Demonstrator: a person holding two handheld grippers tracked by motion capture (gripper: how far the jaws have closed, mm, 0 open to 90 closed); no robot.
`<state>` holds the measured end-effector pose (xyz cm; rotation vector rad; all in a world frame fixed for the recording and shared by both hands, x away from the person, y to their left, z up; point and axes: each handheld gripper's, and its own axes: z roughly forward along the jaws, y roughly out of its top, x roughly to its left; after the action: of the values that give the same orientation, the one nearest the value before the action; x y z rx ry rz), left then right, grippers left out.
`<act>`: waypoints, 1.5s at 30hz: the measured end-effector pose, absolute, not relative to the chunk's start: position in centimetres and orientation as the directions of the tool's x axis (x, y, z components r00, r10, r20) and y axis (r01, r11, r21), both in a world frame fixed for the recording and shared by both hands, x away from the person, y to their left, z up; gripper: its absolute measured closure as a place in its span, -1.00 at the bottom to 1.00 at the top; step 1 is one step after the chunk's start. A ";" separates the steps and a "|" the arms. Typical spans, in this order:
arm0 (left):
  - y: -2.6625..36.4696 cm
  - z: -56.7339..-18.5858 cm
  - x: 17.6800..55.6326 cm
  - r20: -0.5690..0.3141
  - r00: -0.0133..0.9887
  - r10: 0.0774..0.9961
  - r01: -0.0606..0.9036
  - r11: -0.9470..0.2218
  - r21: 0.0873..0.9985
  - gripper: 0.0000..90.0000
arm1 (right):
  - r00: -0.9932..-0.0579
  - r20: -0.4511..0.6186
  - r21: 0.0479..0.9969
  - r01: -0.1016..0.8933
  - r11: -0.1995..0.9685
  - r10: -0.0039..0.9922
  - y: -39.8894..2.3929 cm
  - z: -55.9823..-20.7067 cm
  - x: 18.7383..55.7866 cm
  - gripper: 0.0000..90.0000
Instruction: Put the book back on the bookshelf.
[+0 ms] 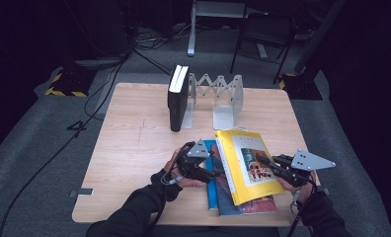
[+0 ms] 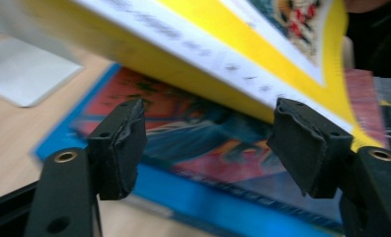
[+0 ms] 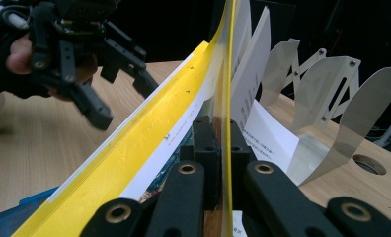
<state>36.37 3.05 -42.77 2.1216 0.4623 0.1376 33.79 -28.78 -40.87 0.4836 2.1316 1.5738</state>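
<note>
right gripper lifts the yellow book's cover edge while the left gripper stands open beside it

the right gripper (image 3: 222,163) is clamped on the front cover of the yellow book (image 1: 244,165), which lies tilted on a blue book (image 1: 212,173) near the table's (image 1: 129,143) front edge. the left gripper (image 2: 208,143) has its jaws spread with nothing between the pads, just at the yellow book's spine side; the view is blurred, so contact is unclear. behind stand a black book (image 1: 177,98) and a metal expanding book rack (image 1: 218,96).
</note>
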 end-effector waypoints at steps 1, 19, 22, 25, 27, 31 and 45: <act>2.6 -42.9 36.4 -0.072 0.926 0.371 0.268 -0.508 0.818 -0.42 | -0.841 -0.146 0.957 0.013 0.290 0.521 -28.7 -40.9 33.8 0.96; 1.1 -43.1 40.5 -0.284 0.885 0.369 0.417 -0.354 0.837 -0.44 | -0.849 -0.202 0.945 -0.039 0.324 0.489 -28.3 -40.5 33.4 0.95; 1.4 -41.9 40.4 -0.255 0.898 0.359 0.375 -0.320 0.870 -0.23 | -0.845 -0.199 0.952 -0.048 0.301 0.496 -28.8 -40.1 33.2 0.94; 1.7 -40.4 40.1 -0.207 0.910 0.360 0.324 -0.305 0.896 -0.09 | -0.842 -0.202 0.957 -0.060 0.285 0.500 -29.1 -39.7 33.1 0.93; 1.9 -39.1 39.8 -0.153 0.921 0.358 0.269 -0.301 0.915 0.07 | -0.834 -0.214 0.958 -0.076 0.278 0.508 -29.4 -39.2 33.0 0.91; 1.8 -36.8 39.0 -0.034 0.935 0.352 0.162 -0.343 0.925 0.28 | -0.823 -0.210 0.965 -0.087 0.248 0.527 -29.9 -38.7 33.1 0.89; 1.1 -34.8 35.2 0.166 0.948 0.273 -0.046 -0.397 0.917 0.53 | -0.773 -0.157 0.978 -0.036 0.206 0.615 -32.8 -39.4 32.0 0.70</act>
<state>35.16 1.13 -34.81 1.9521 0.1631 0.3477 32.04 -32.83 -39.42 0.5358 1.9578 1.6100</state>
